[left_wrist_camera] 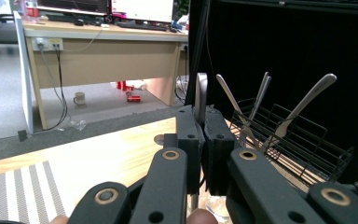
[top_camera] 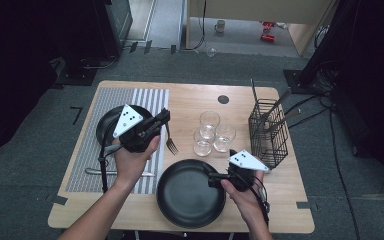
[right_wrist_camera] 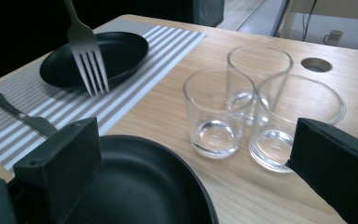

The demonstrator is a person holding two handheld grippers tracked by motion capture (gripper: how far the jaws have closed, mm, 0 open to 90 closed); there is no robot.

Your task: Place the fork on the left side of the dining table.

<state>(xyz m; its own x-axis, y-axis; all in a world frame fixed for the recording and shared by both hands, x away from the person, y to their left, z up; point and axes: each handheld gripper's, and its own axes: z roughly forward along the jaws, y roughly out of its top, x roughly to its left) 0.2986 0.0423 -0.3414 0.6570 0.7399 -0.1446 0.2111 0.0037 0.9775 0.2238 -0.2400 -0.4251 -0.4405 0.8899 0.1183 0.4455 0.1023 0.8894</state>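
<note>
Jaws of the left gripper (top_camera: 161, 119) pinch a fork (top_camera: 170, 140) by its handle, tines hanging above the striped placemat (top_camera: 87, 150) beside the small black plate (top_camera: 106, 125). Over at the right, the right gripper (top_camera: 215, 179) has its jaws spread wide with nothing between them, at the near large black plate's (top_camera: 187, 195) right rim. Three glasses (top_camera: 209, 132) stand just beyond; a wire cutlery basket (top_camera: 268, 132) sits far right.

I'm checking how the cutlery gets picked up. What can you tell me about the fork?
The fork is plain silver metal with four tines. The left gripper is shut on its handle, which sticks up between the closed pads in the left gripper view. It hangs tines down, clear of the table, over the edge of the striped placemat beside the small black plate.
</note>
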